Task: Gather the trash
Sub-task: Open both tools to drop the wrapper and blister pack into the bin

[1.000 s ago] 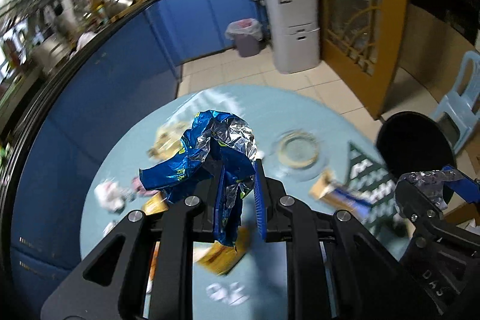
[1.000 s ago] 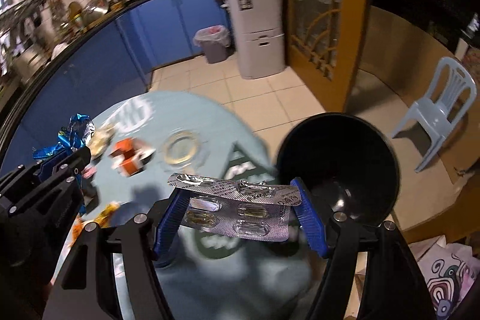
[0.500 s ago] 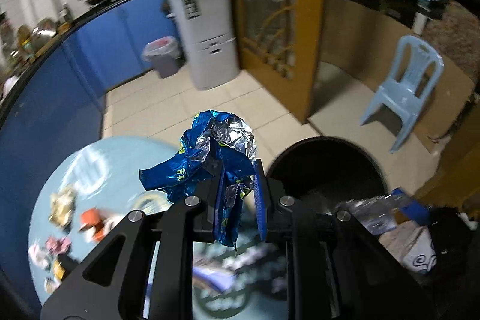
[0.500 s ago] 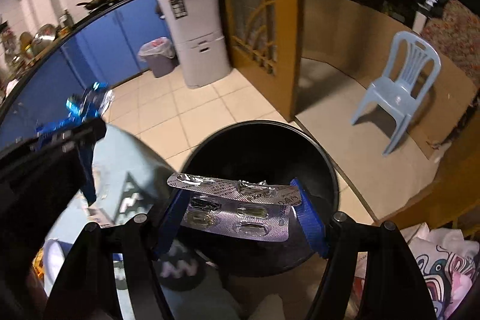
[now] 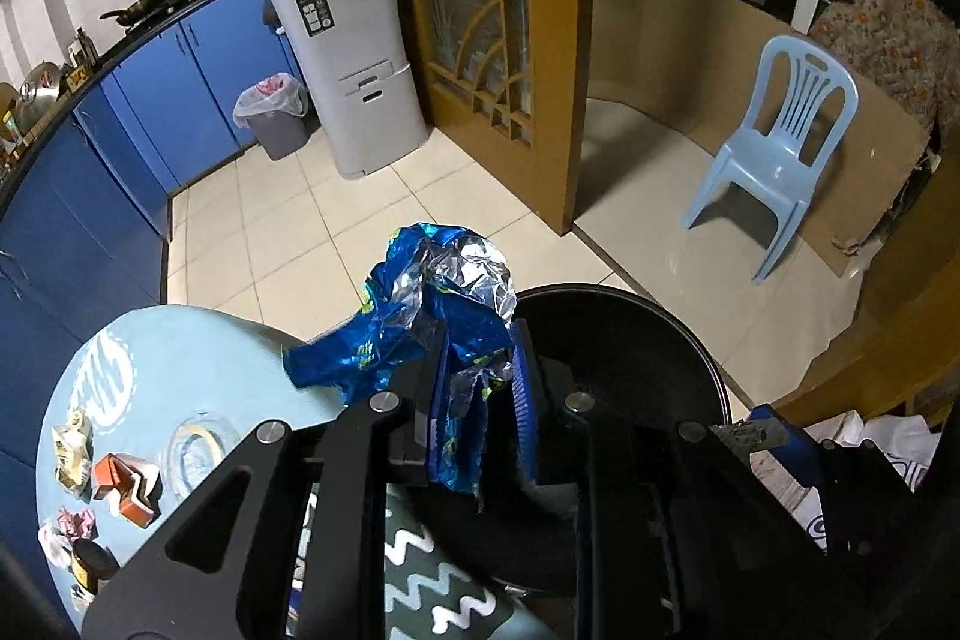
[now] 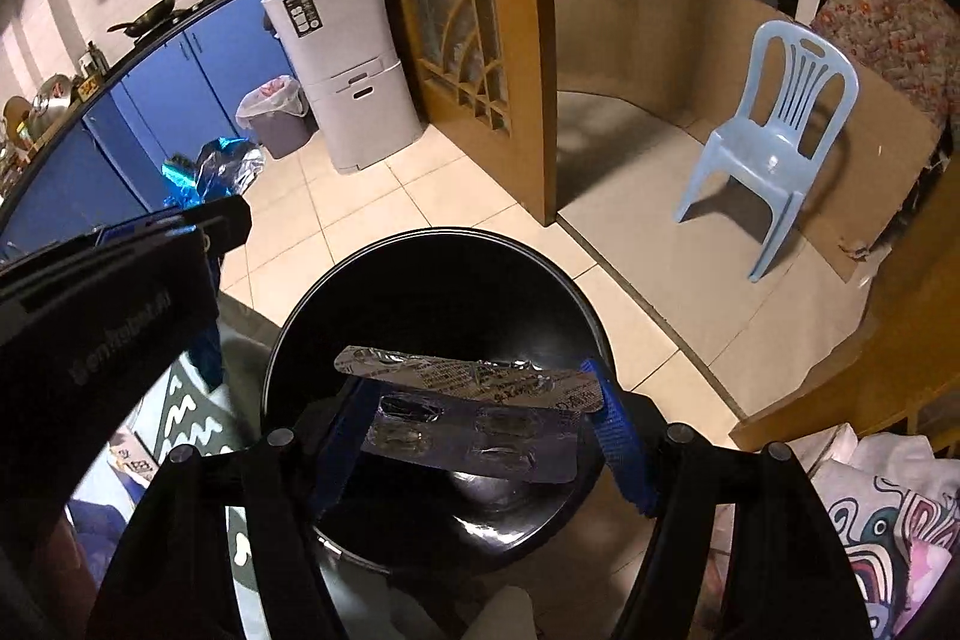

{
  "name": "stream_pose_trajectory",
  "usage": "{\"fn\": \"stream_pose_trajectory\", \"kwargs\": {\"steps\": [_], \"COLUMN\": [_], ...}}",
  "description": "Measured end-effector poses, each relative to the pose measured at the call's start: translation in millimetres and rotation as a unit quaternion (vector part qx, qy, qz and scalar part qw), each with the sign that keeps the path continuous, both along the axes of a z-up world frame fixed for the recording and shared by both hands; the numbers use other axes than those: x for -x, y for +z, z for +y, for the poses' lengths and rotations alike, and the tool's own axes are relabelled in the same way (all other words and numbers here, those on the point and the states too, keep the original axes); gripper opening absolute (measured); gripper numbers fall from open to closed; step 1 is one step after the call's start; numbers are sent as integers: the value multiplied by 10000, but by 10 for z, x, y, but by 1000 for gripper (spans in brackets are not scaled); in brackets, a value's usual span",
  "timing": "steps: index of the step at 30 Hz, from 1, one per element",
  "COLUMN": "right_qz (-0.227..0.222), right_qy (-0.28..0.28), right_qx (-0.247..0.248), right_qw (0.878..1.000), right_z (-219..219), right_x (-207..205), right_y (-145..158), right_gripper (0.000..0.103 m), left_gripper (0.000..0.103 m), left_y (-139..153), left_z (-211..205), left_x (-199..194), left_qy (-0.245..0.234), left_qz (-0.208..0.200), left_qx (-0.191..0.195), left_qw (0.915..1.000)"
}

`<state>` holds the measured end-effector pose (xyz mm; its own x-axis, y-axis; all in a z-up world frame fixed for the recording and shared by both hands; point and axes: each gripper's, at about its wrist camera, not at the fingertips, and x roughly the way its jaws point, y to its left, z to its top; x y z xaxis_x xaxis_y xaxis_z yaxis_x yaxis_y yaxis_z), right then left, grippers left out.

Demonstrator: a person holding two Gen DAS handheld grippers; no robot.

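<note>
1. Left wrist view: the left gripper point(image 5: 474, 400) is clamped on a crumpled blue wrapper point(image 5: 438, 316), and its jaws have just been easing open a touch, the wrapper between them and not yet falling.
2. Just ahead of and below those fingertips sits the black bin point(image 5: 630, 340); the wrapper hangs near its close rim rather than over the middle.
3. My call: nudge the left gripper further forward over the opening before letting go fully, because a light foil wrapper can drift or cling to a pad.
4. Right wrist view: the right gripper point(image 6: 474, 418) is grasping a blister pack point(image 6: 474, 412) across its width, jaws set wide, with a second foil strip lying over it.
5. The bin point(image 6: 312, 316) lies straight beneath this one, so I judge a plain opening of the jaws should drop the pack in.
6. Textures: the wrapper is thin, shiny, blue outside and silver inside, creased into a loose ball with a tail sticking out left.
7. The pack is flat, stiff, silver, with small oval bubbles.
8. The bin is round, glossy and dark, its inside hard to read.
9. Behind the left gripper, to its left, the pale blue table point(image 5: 198, 352) still holds small scraps.
</note>
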<state>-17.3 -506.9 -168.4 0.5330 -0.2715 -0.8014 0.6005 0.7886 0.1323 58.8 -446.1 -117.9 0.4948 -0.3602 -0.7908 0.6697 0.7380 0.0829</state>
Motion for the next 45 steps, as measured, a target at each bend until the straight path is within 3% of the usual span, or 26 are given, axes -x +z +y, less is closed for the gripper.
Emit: {"fn": "stream_pose_trajectory", "kwargs": {"steps": [2,4,5,6,7,9,12,30,32,34,45], "right_qz": [-37,-55,-62,-70,-84,-91,-79,-240,-351,-398,-405], "right_qy": [-17,-27,-29,-35,-41,-55,-56,196,267,275,345], "right_qx": [-39,-54,-59,-63,-72,-81,-109,-140,-122,-37,57], "right_qw": [10000,10000,10000,9999,9999,9999,9999,9994,9990,9988,9986], "right_z": [-47,-73,-86,-100,-100,-127,-152,-41,-8,12,94], "right_x": [-3,-8,-6,-1,1,10,8,-89,-92,-94,-130], "right_y": [-11,-18,-21,-24,-24,-30,-48,6,23,48,108], "right_gripper": [67,67,67,67,67,67,67,68,73,86,88], "left_gripper": [23,32,54,92,100,100,100,100,100,100,100], "left_y": [-20,-49,-60,-56,-23,34,75,195,213,223,227], "left_z": [-46,-78,-90,-95,-72,-36,-40,463,553,614,785], "left_x": [-9,-33,-45,-55,-62,-39,-35,-296,-336,-353,-294], "left_qy": [-16,-20,13,55,127,127,139,909,1017,1089,1185], "left_qz": [43,151,177,149,38,-108,-233,-201,-179,-179,-170], "left_qx": [-7,-33,-46,-18,86,287,258,389,419,428,436], "left_qw": [10000,9999,9998,9999,9999,9995,9993,9949,9938,9930,9919]}}
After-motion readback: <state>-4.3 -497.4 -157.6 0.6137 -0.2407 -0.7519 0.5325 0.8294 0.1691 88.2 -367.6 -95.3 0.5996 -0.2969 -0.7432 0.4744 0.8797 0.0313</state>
